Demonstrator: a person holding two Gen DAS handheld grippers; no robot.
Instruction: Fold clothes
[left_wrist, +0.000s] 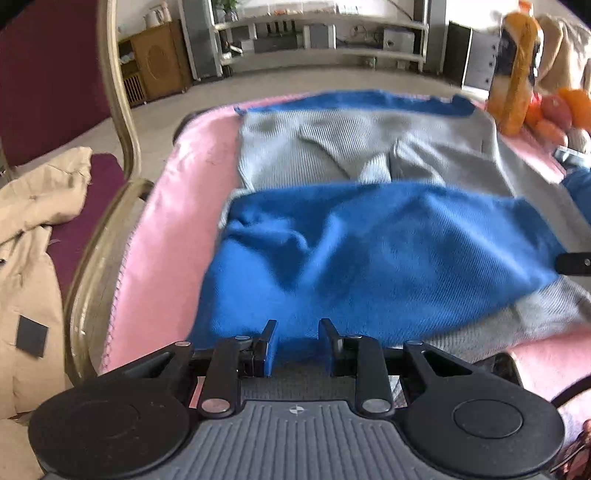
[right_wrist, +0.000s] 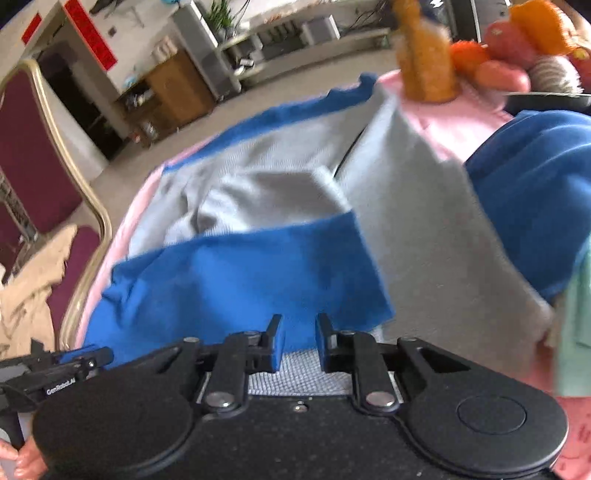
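While spread flat, sweater (left_wrist: 369, 240), tools (left_wrist: 297, 334) gaping

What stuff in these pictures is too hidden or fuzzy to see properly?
- Left wrist view: the sweater near edge is hidden behind the left gripper, so its grip is unclear.
- Right wrist view: the same problem at the right gripper.
- Right wrist view: the fruit pile is blurred and cut off by the edge.
- Left wrist view: the beige coat runs off the frame.

Each wrist camera looked forward along its fingers, low and close over the bench. Both views shared the blue-and-grey garment (left_wrist: 369, 236) (right_wrist: 258, 266) and the chair (left_wrist: 122, 122) (right_wrist: 55, 147).
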